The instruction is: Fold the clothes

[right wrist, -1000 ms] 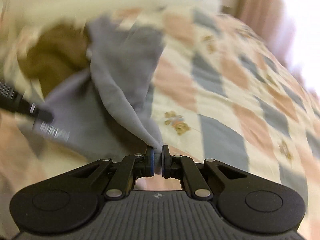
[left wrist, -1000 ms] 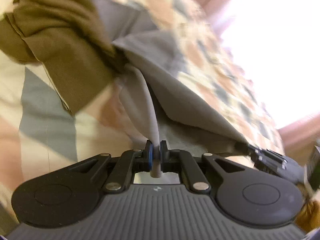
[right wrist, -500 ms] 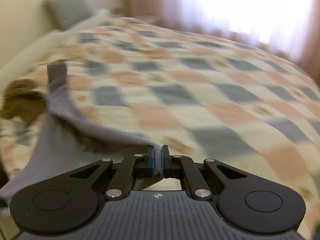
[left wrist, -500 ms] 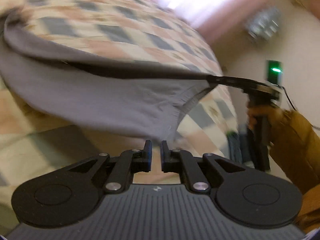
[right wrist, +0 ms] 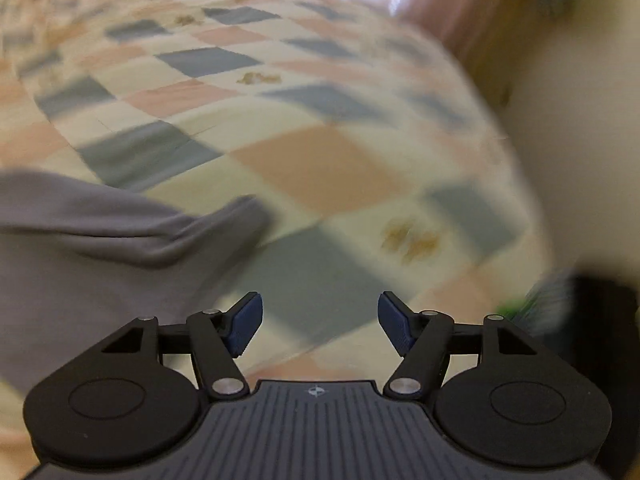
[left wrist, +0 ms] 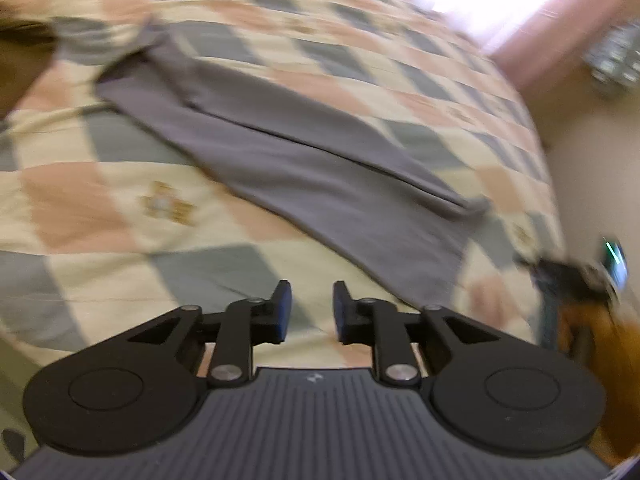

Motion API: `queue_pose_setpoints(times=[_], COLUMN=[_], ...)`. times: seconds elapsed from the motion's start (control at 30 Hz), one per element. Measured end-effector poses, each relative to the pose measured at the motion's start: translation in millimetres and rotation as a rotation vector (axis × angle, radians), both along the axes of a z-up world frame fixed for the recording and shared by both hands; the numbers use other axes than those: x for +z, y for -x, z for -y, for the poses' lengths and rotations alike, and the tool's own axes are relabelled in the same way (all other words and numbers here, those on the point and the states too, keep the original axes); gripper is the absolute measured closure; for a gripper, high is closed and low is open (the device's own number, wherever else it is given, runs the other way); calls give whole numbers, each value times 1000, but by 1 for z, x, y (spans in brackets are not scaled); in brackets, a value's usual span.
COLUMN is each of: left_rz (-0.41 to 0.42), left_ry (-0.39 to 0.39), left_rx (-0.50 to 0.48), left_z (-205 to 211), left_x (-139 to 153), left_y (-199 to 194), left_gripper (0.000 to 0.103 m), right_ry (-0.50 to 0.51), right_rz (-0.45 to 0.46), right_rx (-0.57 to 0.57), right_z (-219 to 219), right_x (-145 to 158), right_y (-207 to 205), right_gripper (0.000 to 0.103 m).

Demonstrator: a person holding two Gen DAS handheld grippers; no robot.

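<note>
A long grey cloth garment lies spread flat and aslant on the bed's checked quilt of cream, peach and slate squares, one layer lapped lengthwise over the other, its near corner just ahead of the left gripper. That gripper's jaws have just been opening and stand a little apart with nothing between them, only quilt showing in the gap. The right gripper, whose jaws have likewise just been opening, stands wide apart and empty, the garment's rounded end lying to the left of its fingers on the quilt. A brown bundle of cloth sits beyond the garment's far end, at the picture's left edge. At the right edge of the left wrist view a sleeve in mustard cloth shows beside the garment's near end. The garment appears laid out and let go, so the step in hand looks like readying the next fold. To do it well, both grippers would best take the same end of the garment, one at each corner, pinching both layers together so the lapped seam does not slide. The cloth is limp and may wrinkle, so smoothing it against the quilt first would help keep edges square. Both views are blurred, so fine creases cannot be made out.
</note>
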State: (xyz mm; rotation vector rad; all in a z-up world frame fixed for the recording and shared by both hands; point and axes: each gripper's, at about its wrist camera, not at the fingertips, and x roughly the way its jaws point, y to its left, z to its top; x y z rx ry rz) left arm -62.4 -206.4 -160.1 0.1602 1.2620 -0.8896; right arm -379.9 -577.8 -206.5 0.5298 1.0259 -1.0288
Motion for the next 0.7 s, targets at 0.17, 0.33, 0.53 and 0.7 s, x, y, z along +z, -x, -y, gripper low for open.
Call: queue_pose_setpoints(times=[0.17, 0.33, 0.53, 0.7], left_rz=[16, 11, 41, 213], left_ry=[-97, -137, -171, -241], left_rx=[45, -58, -93, -77], left_z=[12, 32, 28, 26], left_x=[-19, -34, -59, -88], left_y=[-51, -77, -131, -204], left_gripper=[78, 75, 74, 63], right_ry=[-353, -549, -504, -430], right_rz=[365, 633, 793, 865], right_rx=[-264, -626, -873, -996], right_z=[-57, -113, -144, -155], right_x=[-40, -84, -118, -140], right_y=[48, 84, 71, 40], right_gripper=[36, 36, 36, 36])
